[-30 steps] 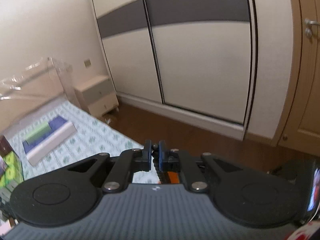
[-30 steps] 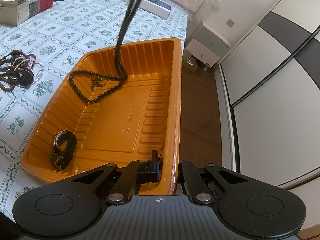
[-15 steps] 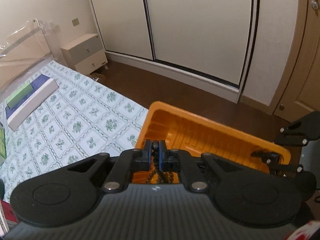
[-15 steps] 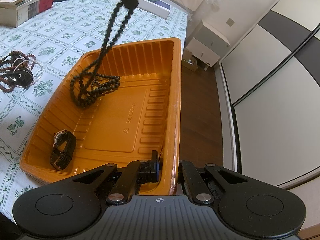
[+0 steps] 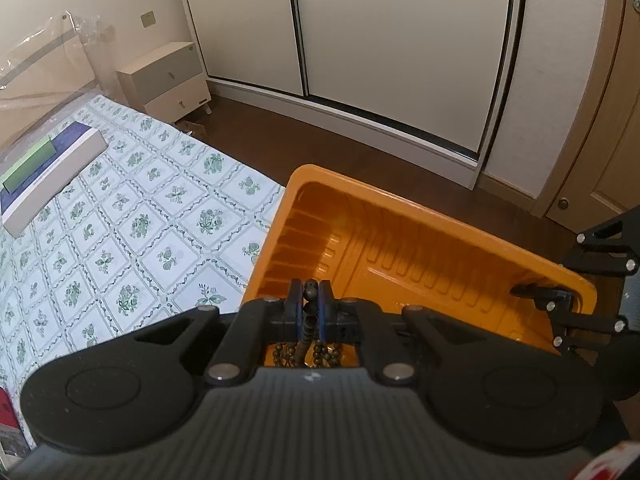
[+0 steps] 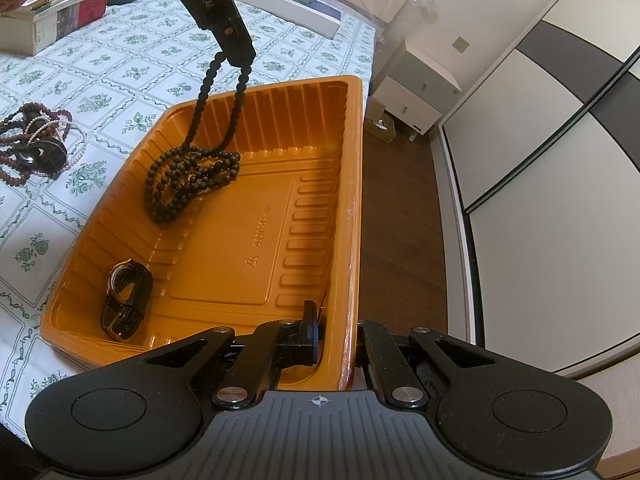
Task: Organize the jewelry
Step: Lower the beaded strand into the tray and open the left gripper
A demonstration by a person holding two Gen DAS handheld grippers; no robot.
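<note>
right wrist view: right gripper (image 6: 334, 334) clamps the tray (image 6: 354, 216) rim; left gripper (image 6: 244, 54) pinches the bead necklace (image 6: 192, 176), its loops piled below the jaws.

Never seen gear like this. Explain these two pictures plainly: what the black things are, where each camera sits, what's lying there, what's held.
No robot: a person holds a two-finger gripper in each hand, with a camera on each looking along its fingers. The left gripper is shut on a dark bead necklace, most of it piled in the orange tray. The right gripper clamps the tray's rim. A wristwatch lies in the tray. More beads and jewelry wait on the floral cloth, beside books and boxes.
</note>
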